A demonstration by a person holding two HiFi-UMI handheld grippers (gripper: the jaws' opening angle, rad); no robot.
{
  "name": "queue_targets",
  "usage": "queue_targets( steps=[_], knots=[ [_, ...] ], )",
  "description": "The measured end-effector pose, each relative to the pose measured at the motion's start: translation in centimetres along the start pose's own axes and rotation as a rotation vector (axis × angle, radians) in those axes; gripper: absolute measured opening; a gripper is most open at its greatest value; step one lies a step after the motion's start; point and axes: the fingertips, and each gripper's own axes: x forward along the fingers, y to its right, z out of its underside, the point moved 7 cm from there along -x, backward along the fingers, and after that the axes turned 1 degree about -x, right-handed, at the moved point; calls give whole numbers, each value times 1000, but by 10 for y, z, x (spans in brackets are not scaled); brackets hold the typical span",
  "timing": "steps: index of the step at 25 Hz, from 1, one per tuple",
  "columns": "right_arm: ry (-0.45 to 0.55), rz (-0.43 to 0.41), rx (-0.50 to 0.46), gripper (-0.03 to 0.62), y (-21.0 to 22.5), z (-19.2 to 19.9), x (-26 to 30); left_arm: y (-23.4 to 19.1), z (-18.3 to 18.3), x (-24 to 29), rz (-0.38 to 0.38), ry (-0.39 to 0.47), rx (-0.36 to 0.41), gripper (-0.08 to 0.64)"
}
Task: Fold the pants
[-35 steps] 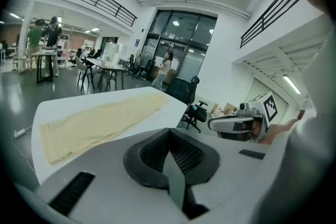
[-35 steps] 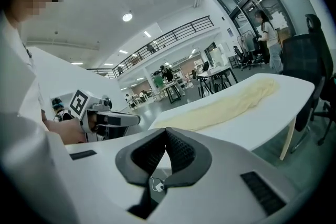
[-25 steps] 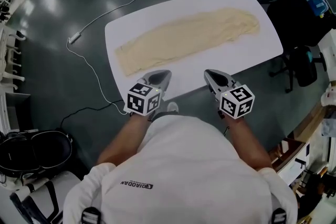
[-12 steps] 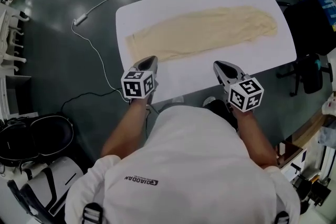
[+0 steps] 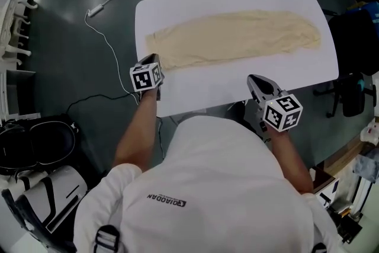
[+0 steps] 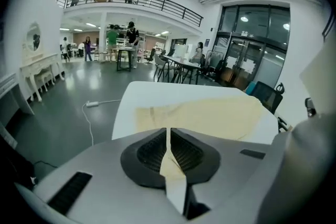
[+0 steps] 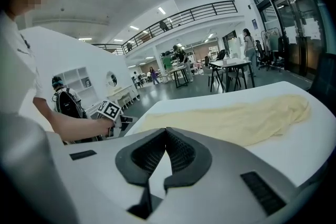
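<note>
Stands at the near long edge of the white rounded-corner table (image 5: 201, 89), in a white short-sleeved shirt (image 5: 213, 186). Holds the left gripper (image 5: 154, 58) over the table's near-left corner, jaws pressed together with nothing between them, tips just beside the squared end of the pale yellow cloth pants (image 5: 237, 35); contact with the cloth not clear. Holds the right gripper (image 5: 251, 77) at the table's near edge, right of its middle, jaws likewise closed and empty, well short of the pants. Farther across the table: pants spread flat lengthwise over the table's middle and far half, squared end toward the table's left edge, rounded end toward its right. Off the table's right edge, a black office chair (image 5: 354, 101). Beyond the table's far-left corner, on the dark grey glossy floor (image 5: 71, 56), a thin white cable (image 5: 95, 10) with a small block.
</note>
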Motion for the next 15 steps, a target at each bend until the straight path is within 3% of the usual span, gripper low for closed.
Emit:
queue_targets(
  steps=[3, 6, 11, 15],
  knots=[
    [-11, -7, 4, 18, 3, 0, -3, -13, -3, 13, -57, -13, -21, 31],
    [-21, -4, 7, 18, 10, 0, -6, -23, -2, 29, -84, -46, -40, 135],
    [-28, 12, 17, 18, 27, -4, -9, -30, 2, 49, -110, -97, -89, 217],
    [-23, 8, 10, 18, 28, -11, -11, -28, 1, 59, -121, -121, -86, 255]
  ],
)
